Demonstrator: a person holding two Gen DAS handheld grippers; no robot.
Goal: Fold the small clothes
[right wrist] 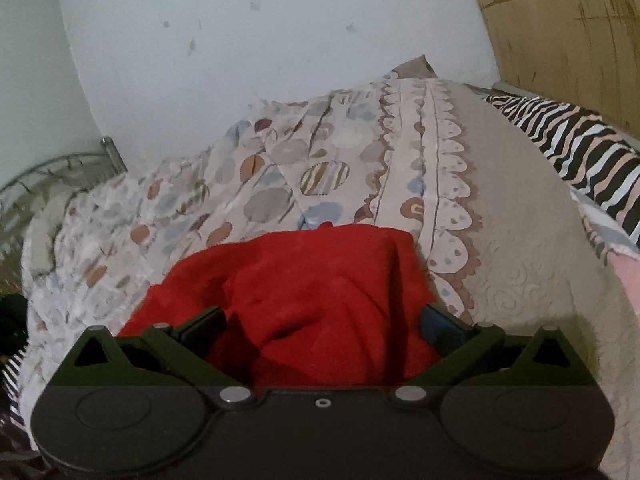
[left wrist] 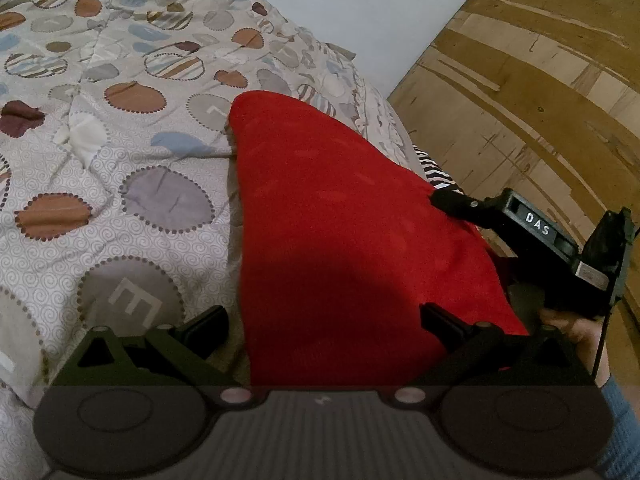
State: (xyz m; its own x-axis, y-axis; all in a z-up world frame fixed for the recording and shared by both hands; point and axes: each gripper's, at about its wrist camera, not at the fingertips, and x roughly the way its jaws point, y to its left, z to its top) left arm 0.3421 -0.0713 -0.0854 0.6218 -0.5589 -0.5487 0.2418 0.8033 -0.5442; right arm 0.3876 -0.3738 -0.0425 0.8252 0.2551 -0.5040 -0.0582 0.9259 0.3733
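Nearest the lens, the left gripper (left wrist: pixel 324 320) was seen with jaws spread wide, astride the near edge of the red garment (left wrist: pixel 340 220) but clamped on nothing. The right gripper (right wrist: pixel 320 324) was likewise held wide open, with bunched red cloth lying between its fingers, ungripped. The garment was spread on the patterned bedspread (left wrist: pixel 120 140), flat in part and rumpled at one end; folding was judged barely begun, with smoothing and every fold left. Beyond, a zebra-striped cloth (right wrist: pixel 580 140) lay near the bed's edge, clear of the work.
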